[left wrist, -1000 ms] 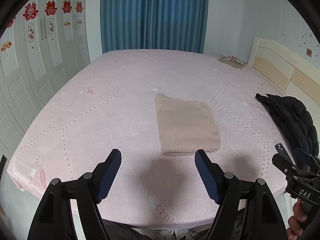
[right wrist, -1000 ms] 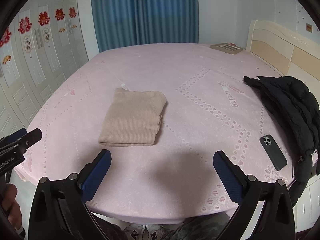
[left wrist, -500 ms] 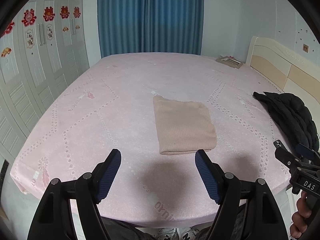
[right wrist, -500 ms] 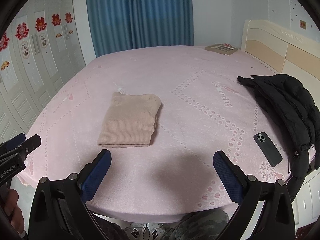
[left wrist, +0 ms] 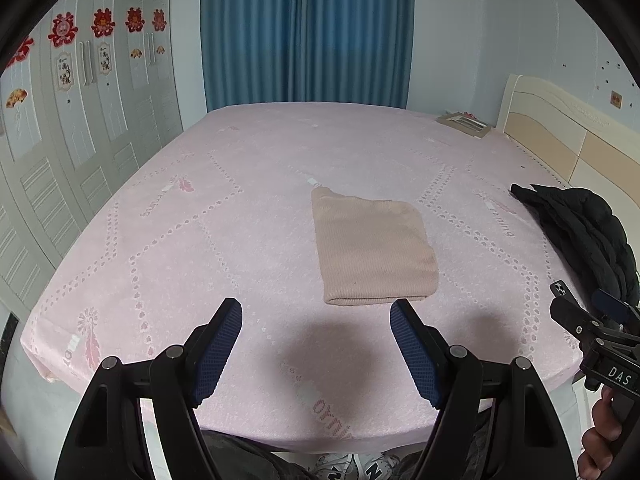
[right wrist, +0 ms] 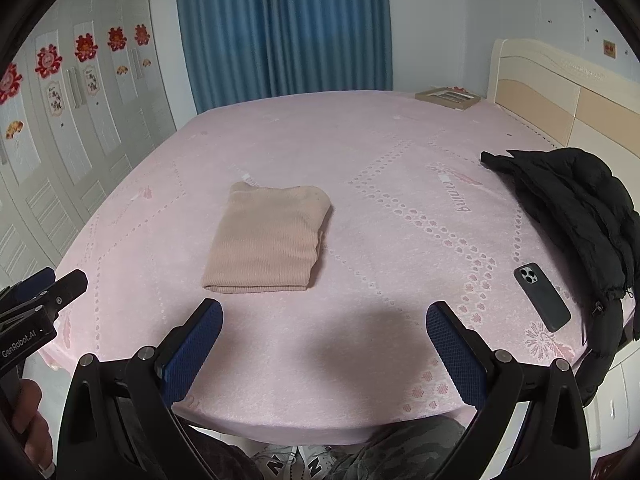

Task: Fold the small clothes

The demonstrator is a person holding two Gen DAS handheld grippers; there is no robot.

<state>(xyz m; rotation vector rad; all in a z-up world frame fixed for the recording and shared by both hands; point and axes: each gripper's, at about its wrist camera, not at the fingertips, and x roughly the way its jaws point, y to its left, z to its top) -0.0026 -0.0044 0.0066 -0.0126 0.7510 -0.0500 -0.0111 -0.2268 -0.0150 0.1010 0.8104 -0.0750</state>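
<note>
Folded beige knit garment (left wrist: 372,254) lies mid-bed (left wrist: 240,208), toward near edge. Left gripper (left wrist: 316,322) and right gripper (right wrist: 324,320): fingers apart, empty.

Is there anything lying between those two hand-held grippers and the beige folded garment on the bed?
Nothing visible. Only bare pink bedsheet lies between the open left gripper, the open right gripper and the garment. The phone and black jacket lie off to the right.
</note>
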